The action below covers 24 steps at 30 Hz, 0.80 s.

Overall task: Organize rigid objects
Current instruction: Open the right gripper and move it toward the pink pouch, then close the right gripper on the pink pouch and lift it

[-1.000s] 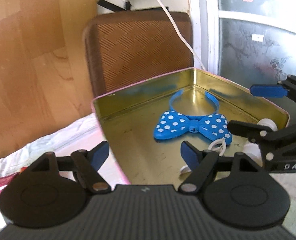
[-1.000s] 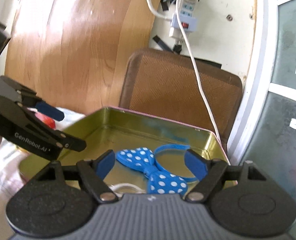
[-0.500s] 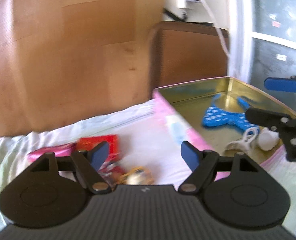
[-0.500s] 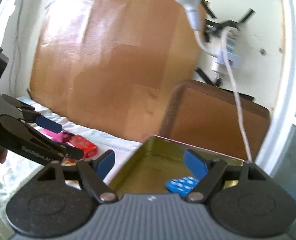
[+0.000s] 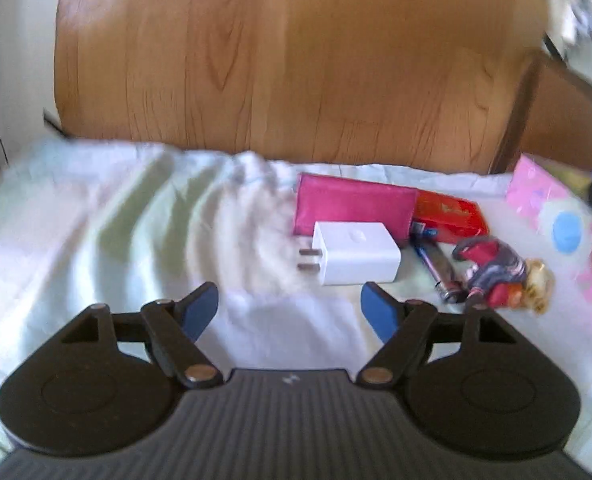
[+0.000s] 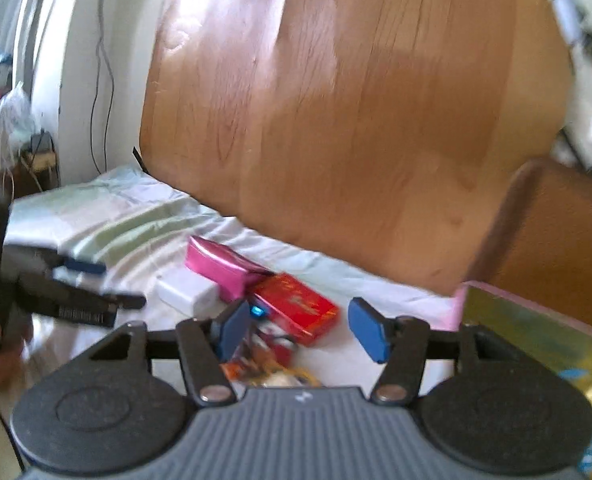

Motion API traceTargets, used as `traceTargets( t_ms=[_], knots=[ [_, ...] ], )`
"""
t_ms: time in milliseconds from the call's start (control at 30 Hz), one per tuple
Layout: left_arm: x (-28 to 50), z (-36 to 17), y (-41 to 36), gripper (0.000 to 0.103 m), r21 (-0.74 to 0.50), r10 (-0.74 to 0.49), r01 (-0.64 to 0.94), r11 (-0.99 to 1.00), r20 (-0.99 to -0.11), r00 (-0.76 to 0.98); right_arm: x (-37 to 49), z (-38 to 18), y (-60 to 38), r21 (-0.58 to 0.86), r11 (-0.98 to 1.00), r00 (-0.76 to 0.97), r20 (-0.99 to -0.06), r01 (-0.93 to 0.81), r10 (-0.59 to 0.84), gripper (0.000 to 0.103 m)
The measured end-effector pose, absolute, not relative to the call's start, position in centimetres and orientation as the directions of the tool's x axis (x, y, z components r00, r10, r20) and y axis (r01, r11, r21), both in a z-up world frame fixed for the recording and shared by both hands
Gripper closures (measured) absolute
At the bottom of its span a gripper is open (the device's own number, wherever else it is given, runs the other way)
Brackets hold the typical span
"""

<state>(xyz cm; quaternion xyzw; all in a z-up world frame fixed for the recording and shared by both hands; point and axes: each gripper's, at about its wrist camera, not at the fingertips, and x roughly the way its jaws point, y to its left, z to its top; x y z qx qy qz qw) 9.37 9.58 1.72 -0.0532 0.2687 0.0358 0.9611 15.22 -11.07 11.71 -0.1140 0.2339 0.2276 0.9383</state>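
Left wrist view, rumpled pale sheet (image 5: 108, 216), wooden board (image 5: 280, 60) behind

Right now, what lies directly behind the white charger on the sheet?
Behind the white charger lies a pink wallet-like case, its near edge hidden by the charger. A red box sits beside the case. Whether charger and case touch cannot be told.

Sunlit wooden headboard (image 5: 296, 64) against a white wall (image 6: 76, 92), a pale rumpled bedsheet (image 5: 108, 216) spread below.
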Motion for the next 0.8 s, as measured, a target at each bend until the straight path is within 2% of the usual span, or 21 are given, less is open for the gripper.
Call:
traceTargets(
  t_ms=[167, 333, 367, 433, 533, 667, 800],
  knots=[
    [8.6, 2.1, 11.5, 0.023, -0.206, 0.007, -0.115, 0.972, -0.464, 0.886, 21.5, 10.8, -7.4, 0.116, 0.848, 0.661, -0.574, -0.518, 0.483, 0.047],
    [8.7, 1.8, 13.6, 0.023, -0.321, -0.016, -0.158, 0.934, -0.477, 0.879, 27.0, 8.3, -5.1, 0.314, 0.856, 0.578, -0.636, -0.411, 0.511, 0.049],
    [8.8, 1.8, 13.9, 0.023, -0.335, -0.019, -0.164, 0.928, -0.481, 0.877, 28.2, 7.7, -5.2, 0.368, 0.853, 0.560, -0.644, -0.371, 0.522, 0.051],
    [9.0, 1.7, 14.2, 0.023, -0.350, -0.023, -0.171, 0.921, -0.487, 0.873, 30.6, 6.4, -5.6, 0.482, 0.832, 0.507, -0.663, -0.273, 0.551, 0.064],
    [9.0, 1.7, 14.2, 0.023, -0.353, -0.021, -0.175, 0.919, -0.488, 0.872, 32.2, 4.6, -6.5, 0.622, 0.765, 0.450, -0.642, -0.167, 0.621, 0.071],
    [8.6, 2.0, 14.5, 0.023, -0.347, 0.012, -0.195, 0.917, -0.466, 0.885, 30.1, 6.0, -5.4, 0.573, 0.770, 0.478, -0.612, -0.281, 0.630, 0.081],
    [7.9, 2.2, 15.5, 0.023, -0.377, 0.036, -0.217, 0.900, -0.433, 0.901, 26.3, 8.3, -4.0, 0.470, 0.774, 0.501, -0.590, -0.424, 0.633, 0.096]
  ],
)
